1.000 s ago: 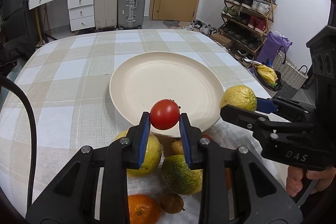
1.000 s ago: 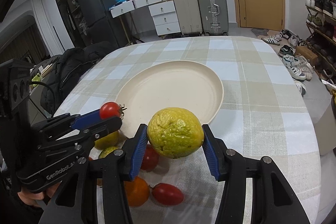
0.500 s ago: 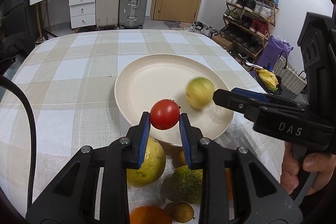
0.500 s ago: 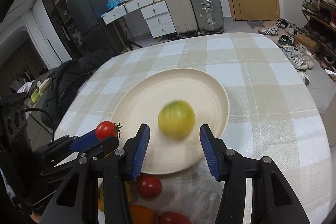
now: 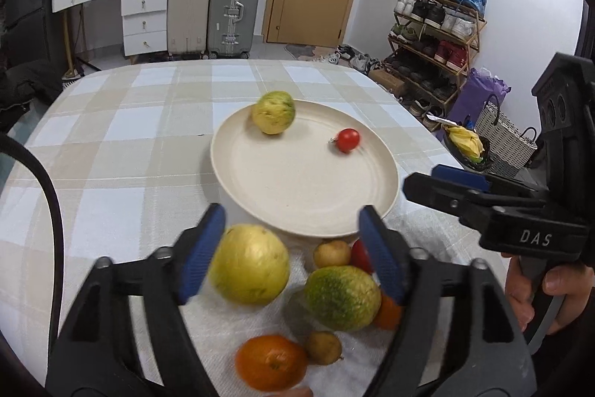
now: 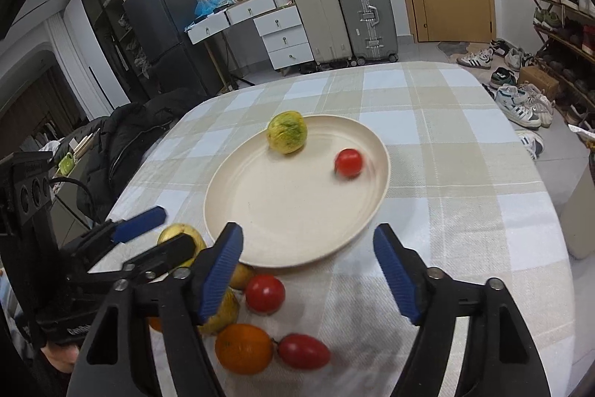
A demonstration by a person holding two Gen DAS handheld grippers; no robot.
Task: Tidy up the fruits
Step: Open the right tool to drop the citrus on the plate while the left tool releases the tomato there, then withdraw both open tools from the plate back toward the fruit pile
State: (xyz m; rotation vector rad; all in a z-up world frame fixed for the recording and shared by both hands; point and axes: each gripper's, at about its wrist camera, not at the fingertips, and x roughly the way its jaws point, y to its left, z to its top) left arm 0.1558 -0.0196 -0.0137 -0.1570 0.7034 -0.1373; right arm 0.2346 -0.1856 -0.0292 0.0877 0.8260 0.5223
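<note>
A cream plate (image 5: 297,188) (image 6: 290,207) holds a yellow-green fruit (image 5: 273,112) (image 6: 287,132) at its far rim and a small red tomato (image 5: 347,139) (image 6: 348,162) at its right. My left gripper (image 5: 292,248) is open and empty, above a pile of fruit on a white cloth: a yellow fruit (image 5: 249,265), a green-yellow fruit (image 5: 342,296) and an orange (image 5: 271,361). My right gripper (image 6: 308,270) is open and empty at the plate's near rim, above a round tomato (image 6: 264,293), an orange (image 6: 243,348) and an oblong tomato (image 6: 303,351).
The table has a checked cloth (image 5: 111,136). The other gripper shows at the right of the left wrist view (image 5: 494,207) and at the left of the right wrist view (image 6: 93,259). Suitcases, drawers, a door and a shoe rack stand beyond the table.
Both grippers have opened and pulled back. The yellow-green fruit left the right gripper and the tomato left the left gripper; both now lie on the plate.
</note>
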